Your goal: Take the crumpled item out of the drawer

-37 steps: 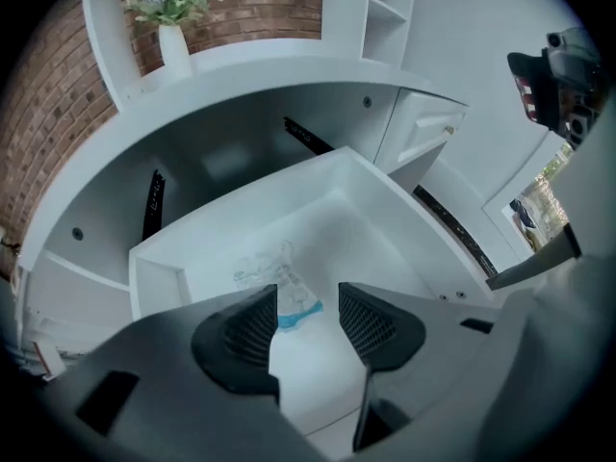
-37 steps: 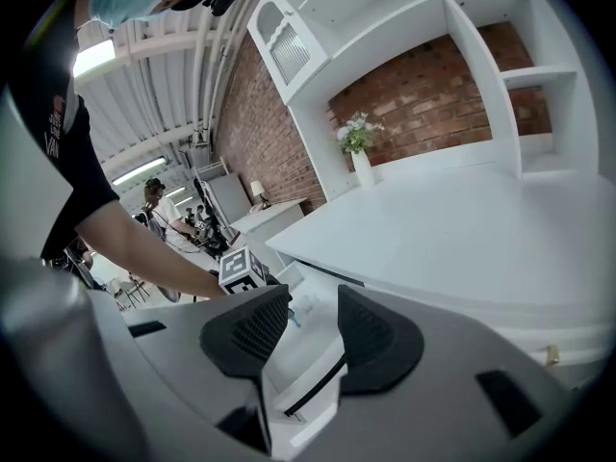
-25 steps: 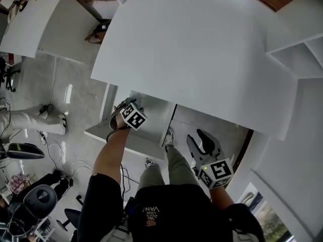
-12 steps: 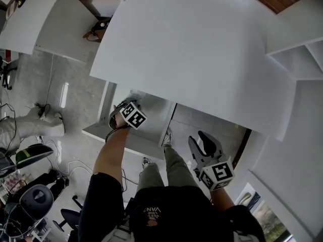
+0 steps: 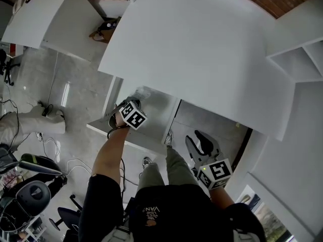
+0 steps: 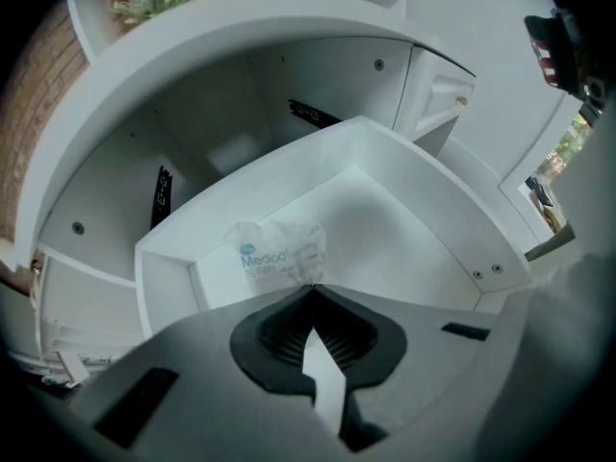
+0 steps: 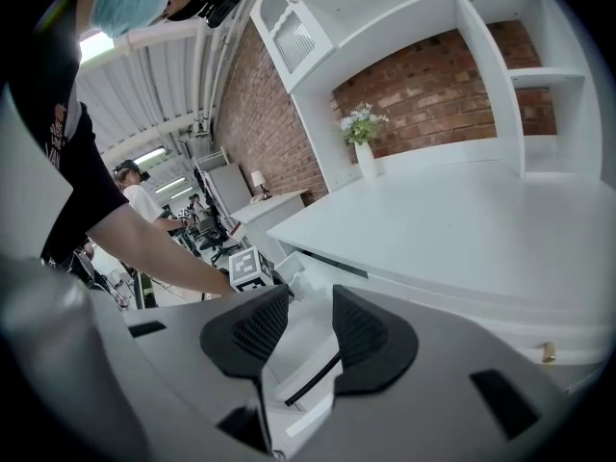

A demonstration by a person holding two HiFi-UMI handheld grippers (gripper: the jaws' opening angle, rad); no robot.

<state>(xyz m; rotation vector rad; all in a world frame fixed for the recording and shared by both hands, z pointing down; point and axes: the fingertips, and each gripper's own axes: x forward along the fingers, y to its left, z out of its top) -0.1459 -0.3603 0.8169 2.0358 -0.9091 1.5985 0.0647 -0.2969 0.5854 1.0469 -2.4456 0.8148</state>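
The white drawer (image 5: 103, 128) stands pulled out under the desk, left of my knees. A crumpled clear plastic bag with blue print (image 6: 277, 252) lies against its back left wall (image 6: 168, 287); in the head view the bag (image 5: 143, 92) shows as a pale lump. My left gripper (image 6: 313, 287) reaches into the drawer, its jaws closing tight with the tips meeting on the bag's lower right corner. From above, this left gripper (image 5: 136, 103) sits just short of the lump. My right gripper (image 7: 308, 301) hangs open near my right knee, nothing between its fingers; the head view shows it (image 5: 201, 139) low and right.
The broad white desk top (image 5: 202, 49) overhangs the drawer. White shelves (image 5: 298, 59) rise at the right. A vase of flowers (image 7: 361, 147) stands at the desk's back by a brick wall. Cables and an office chair (image 5: 30, 195) sit on the floor at left.
The left gripper has pushed a little deeper into the drawer toward the crumpled bag. The right gripper has hardly moved.
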